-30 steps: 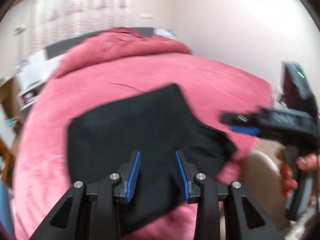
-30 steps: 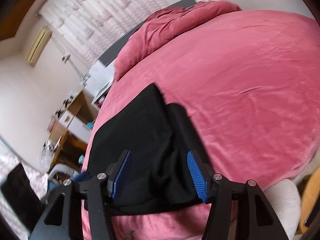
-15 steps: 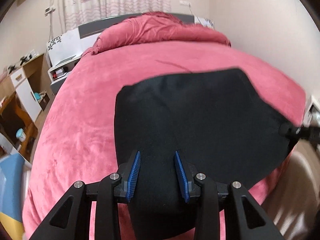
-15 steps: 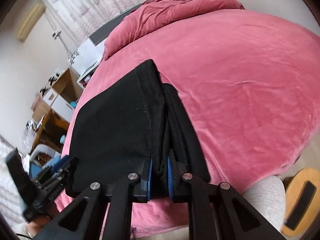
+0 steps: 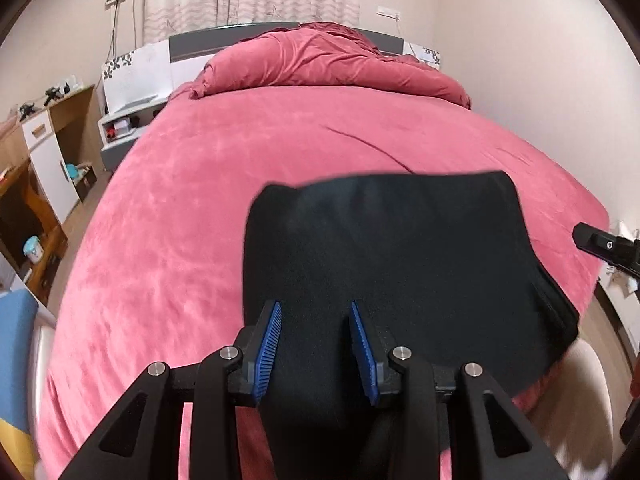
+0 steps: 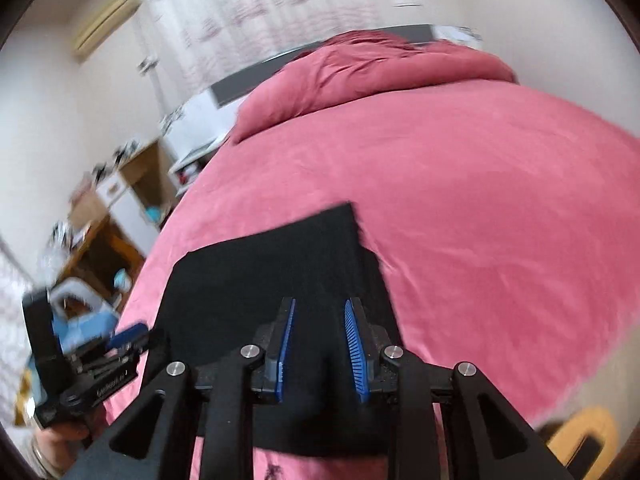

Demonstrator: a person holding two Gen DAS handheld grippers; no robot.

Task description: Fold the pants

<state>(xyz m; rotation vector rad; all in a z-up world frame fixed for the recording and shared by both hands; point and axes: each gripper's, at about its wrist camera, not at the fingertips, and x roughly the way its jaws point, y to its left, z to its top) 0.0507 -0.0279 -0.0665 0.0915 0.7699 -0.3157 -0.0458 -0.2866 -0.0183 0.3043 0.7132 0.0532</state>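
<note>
The black pants lie folded into a flat block near the foot of the pink bed. My left gripper is open, its blue pads above the near left part of the pants, holding nothing. In the right wrist view the pants lie below my right gripper, which is open with the cloth showing between its pads. The left gripper shows at the left of that view. The right gripper's tip shows at the right edge of the left wrist view.
A bunched pink duvet lies at the head of the bed against a grey headboard. A wooden desk and white cabinet stand left of the bed. A white stool and a wooden stool are at the foot.
My right gripper, shut on the pants' edge half a second ago, has opened and let go. The left gripper swung right over the pants. The pants now lie flatter.
</note>
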